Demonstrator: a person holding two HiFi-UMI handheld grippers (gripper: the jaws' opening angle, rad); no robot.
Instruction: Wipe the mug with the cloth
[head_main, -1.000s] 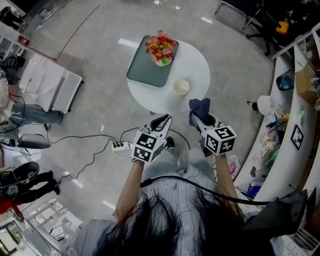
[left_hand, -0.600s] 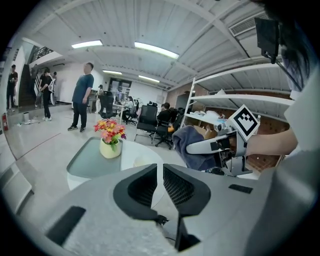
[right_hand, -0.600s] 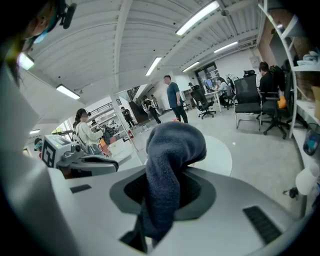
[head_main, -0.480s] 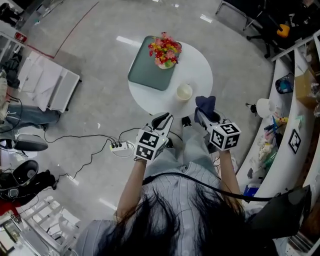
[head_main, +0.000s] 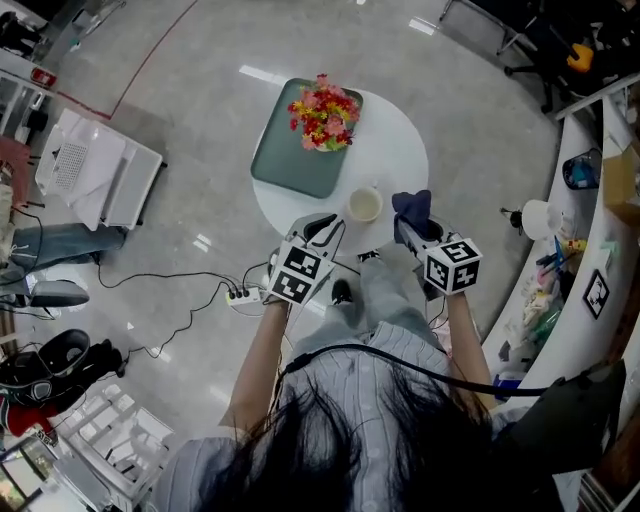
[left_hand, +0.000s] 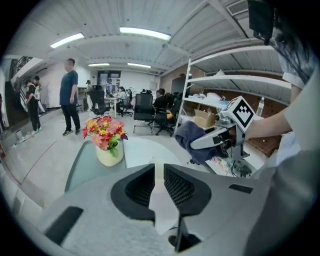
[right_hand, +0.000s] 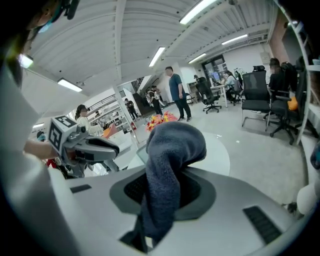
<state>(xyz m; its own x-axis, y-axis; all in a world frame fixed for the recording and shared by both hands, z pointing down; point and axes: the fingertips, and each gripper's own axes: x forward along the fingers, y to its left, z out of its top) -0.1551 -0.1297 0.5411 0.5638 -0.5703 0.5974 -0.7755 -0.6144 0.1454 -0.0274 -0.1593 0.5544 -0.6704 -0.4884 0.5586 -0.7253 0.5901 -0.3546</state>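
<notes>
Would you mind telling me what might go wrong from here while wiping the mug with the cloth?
1. The left gripper is shut and empty, so nothing steadies the mug. Because it stands toward the near edge of the table, it might slide or tip when pushed.
2. The cloth is pinched in a bunch by the right gripper with a loose tail hanging, so it may slip out or drag.

Bright, even ceiling-strip lighting, floor glare, strong fisheye edge distortion, blurred near foreground.
</notes>
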